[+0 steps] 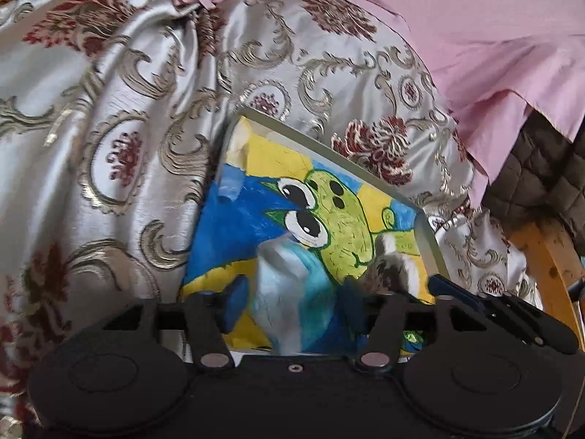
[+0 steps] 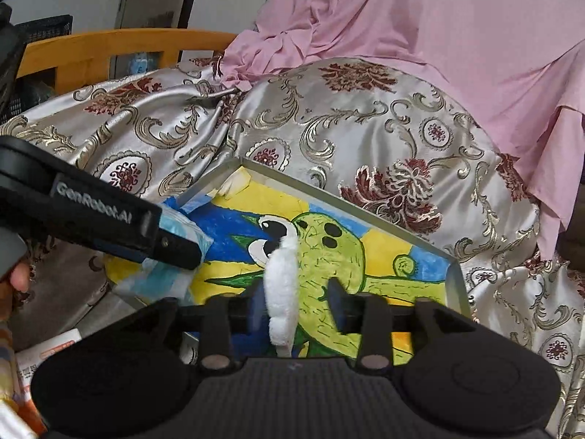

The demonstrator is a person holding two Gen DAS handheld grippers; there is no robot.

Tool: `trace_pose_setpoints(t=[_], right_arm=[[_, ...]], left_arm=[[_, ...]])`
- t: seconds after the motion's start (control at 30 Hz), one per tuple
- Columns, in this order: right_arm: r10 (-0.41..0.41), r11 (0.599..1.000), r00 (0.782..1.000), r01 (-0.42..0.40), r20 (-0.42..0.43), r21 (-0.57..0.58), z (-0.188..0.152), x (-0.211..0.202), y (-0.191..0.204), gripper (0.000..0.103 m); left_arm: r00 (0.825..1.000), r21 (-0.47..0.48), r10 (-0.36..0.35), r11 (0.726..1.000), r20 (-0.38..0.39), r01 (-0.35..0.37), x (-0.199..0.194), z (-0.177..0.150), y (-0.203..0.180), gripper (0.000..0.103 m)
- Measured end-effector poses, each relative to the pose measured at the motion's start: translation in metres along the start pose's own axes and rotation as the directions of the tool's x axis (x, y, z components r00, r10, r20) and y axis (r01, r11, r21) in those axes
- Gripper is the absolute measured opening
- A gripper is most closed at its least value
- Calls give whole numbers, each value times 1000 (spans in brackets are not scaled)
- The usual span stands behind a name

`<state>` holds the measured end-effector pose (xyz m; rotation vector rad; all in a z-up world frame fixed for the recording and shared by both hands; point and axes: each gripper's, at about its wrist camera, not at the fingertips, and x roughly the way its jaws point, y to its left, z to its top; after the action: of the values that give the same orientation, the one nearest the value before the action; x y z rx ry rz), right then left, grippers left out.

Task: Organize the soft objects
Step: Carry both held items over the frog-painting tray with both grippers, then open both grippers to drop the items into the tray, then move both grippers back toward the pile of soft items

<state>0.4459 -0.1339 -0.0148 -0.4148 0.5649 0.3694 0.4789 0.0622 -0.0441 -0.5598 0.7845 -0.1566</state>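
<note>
- The pale blue and white crinkly soft packet [image 1: 289,292] sits between my left gripper [image 1: 292,300] fingers, which are closed in on it, over the near edge of the shallow metal tray lined with a yellow, blue and green cartoon drawing [image 2: 455,274].
- The fluffy white plush strip [image 2: 283,292] hangs upright in my right gripper [image 2: 294,303]; it lies against the left finger, and the right finger stands apart from it, so I cannot tell whether those jaws actually pinch it.
- Both soft things hover above the tray, the packet toward its left side, the strip near the middle.
- Risk, as I judge it: the strip could slide out if only one finger bears on it, and the slick packet could squirm free under a light squeeze.
- The tray rests on silvery floral satin fabric [image 2: 365,128], with pink cloth [image 2: 438,36] beyond; a nudge could shift it on that slippery bedding.
</note>
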Motion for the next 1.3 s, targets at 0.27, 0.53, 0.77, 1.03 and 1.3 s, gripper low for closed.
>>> trace_pose_setpoints(t=[0.27, 0.53, 0.77, 1.03, 1.3], right_arm=[[-10, 995, 998, 3, 60, 103, 7, -48, -20, 79], [-22, 978, 980, -19, 197, 207, 4, -135, -28, 103], [-33, 967, 935, -59, 352, 248, -11, -230, -20, 103], [-42, 968, 903, -70, 428, 243, -38, -303, 3, 103], [-73, 962, 894, -53, 441, 268, -84, -344, 26, 103]], left_arm=[[995, 30, 29, 999, 96, -32, -45, 0, -13, 85], [948, 113, 5, 993, 317, -43, -133, -22, -37, 100], [895, 261, -67, 964, 441, -57, -215, -57, -64, 102], [849, 379, -120, 920, 514, -99, -281, -117, -87, 102], [861, 462, -158, 882, 484, -98, -316, -175, -86, 102]])
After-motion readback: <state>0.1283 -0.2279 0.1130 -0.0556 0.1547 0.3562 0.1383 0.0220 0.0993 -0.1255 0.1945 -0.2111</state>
